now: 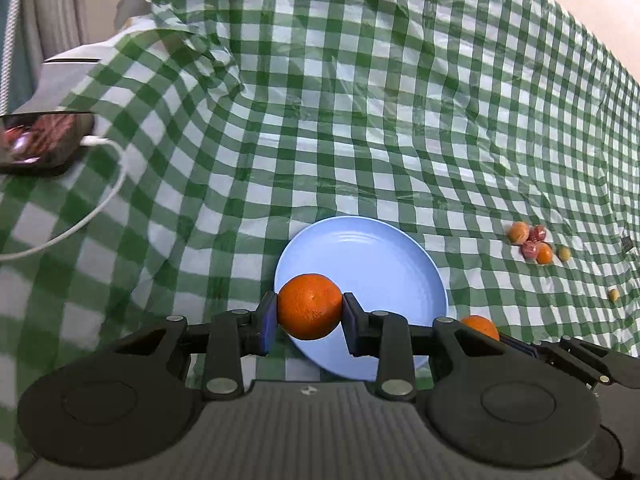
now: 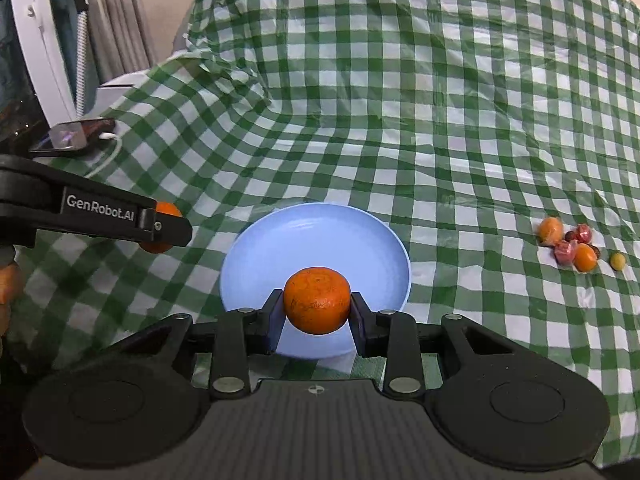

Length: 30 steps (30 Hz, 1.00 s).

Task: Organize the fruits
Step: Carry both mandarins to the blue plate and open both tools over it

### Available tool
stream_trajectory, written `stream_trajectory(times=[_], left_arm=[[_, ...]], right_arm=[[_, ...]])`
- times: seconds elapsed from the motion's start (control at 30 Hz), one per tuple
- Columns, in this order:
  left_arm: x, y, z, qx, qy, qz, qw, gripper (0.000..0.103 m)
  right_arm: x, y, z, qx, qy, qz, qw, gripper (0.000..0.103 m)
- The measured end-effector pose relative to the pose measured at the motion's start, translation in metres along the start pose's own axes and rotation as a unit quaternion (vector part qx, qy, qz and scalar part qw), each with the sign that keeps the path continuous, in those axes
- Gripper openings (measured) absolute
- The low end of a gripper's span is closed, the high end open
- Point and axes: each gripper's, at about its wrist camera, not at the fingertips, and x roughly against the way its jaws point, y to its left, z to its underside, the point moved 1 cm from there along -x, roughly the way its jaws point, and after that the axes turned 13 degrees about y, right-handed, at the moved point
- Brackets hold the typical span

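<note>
While I watch from both wrist cameras, my left gripper [image 1: 310, 316] is clamped on one orange [image 1: 310, 306] over the near left part of the blue plate [image 1: 372, 256], and my right gripper [image 2: 317, 314] pinches a second orange [image 2: 317, 300] above the plate's near edge. Well to the right of the plate, a small cluster of fruits [image 2: 570, 244] lies on the green checked cloth [image 2: 400, 120]. Far to the plate's left I see a phone [image 2: 72, 136] with a white cable [image 1: 80, 224].

ahead of both pairs of fingers the blue plate [image 2: 248, 264] lies bare. further ahead the checked cloth [image 2: 400, 120] is open. off to the fingers' right sits a cluster of small fruits [image 2: 572, 246]; far left, a phone [image 2: 74, 136] and white cable [image 1: 80, 224].
</note>
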Motion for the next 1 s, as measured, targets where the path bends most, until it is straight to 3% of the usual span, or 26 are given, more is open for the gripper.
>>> stream_trajectory(times=[0.43,0.67,0.7,0.73,0.8,0.87,0.93,1.0], left_arm=[[-0.081,-0.014,-0.026,-0.053,0.056,-0.017,0.9969,0.037],[-0.099,-0.021,-0.029,-0.076,0.062,-0.025,0.9948,0.038],[-0.1,-0.021,-0.029,-0.078,0.06,-0.026,0.9948,0.044],[-0.099,-0.022,-0.029,-0.081,0.055,-0.027,0.9948,0.066],[-0.092,-0.023,-0.029,-0.081,0.035,-0.034,0.9956,0.1],[-0.078,-0.024,-0.027,-0.078,0.002,-0.034,0.9964,0.103],[-0.069,-0.025,-0.027,-0.085,0.002,-0.026,0.996,0.103],[-0.059,-0.024,-0.023,-0.085,0.006,-0.023,0.9961,0.103]], right_arm=[[-0.073,-0.014,-0.012,0.012,0.054,0.014,0.998,0.036],[-0.087,-0.014,-0.015,0.024,0.068,0.018,0.997,0.036],[-0.088,-0.014,-0.015,0.024,0.068,0.019,0.997,0.036],[-0.089,-0.014,-0.016,0.026,0.069,0.019,0.997,0.037],[-0.088,-0.015,-0.019,0.026,0.065,0.023,0.997,0.041],[-0.082,-0.015,-0.021,0.03,0.057,0.027,0.998,0.068],[-0.072,-0.015,-0.022,0.032,0.05,0.033,0.998,0.081],[-0.061,-0.013,-0.019,0.037,0.053,0.035,0.997,0.087]])
